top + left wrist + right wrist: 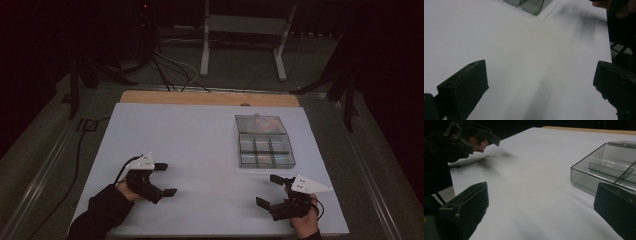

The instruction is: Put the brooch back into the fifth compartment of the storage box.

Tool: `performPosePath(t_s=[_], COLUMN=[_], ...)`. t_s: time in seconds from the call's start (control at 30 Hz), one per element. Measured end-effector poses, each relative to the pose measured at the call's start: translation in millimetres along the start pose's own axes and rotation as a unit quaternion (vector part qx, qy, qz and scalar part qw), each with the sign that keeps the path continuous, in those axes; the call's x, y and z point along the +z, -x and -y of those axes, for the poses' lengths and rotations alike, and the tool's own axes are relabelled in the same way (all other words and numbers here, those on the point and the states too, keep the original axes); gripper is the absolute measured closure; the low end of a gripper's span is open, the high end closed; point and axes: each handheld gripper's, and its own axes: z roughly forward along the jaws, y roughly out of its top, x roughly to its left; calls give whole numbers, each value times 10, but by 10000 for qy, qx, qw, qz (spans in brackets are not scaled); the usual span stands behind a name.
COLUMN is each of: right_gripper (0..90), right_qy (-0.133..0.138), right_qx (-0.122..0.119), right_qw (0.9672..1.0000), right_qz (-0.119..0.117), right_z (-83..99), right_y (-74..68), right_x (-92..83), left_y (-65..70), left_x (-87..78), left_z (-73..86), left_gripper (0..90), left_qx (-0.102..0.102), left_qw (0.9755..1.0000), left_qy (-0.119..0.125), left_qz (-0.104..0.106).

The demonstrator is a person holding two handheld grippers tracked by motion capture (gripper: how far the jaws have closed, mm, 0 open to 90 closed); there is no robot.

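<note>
Clear compartment box (pixel 264 141), lid open, on the right far part of the white tabletop (pixel 200 150); right claw (pixel 270 191) near its front edge, left claw (pixel 165 179) well apart at left, both wide open and empty.

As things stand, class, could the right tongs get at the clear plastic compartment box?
Probably yes: the right tongs are open, and bare white tabletop lies between them and the clear plastic compartment box.
</note>
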Motion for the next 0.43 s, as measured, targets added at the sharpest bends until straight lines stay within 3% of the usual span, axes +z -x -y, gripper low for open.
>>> performPosePath(t_s=[0.23, 0.43], right_gripper=[0, 0], right_qy=[-23, -43], right_qx=[3, 17], right_qw=[10000, 10000], right_qz=[-2, -38], right_z=[2, 6], right_y=[5, 8], right_x=[4, 12], left_y=[14, 44], left_x=[-220, -339], left_z=[218, 318], left_gripper=[11, 11], left_qx=[-188, -198], left_qw=[9996, 9994], left_qy=[78, 118], left_qz=[-191, -275])
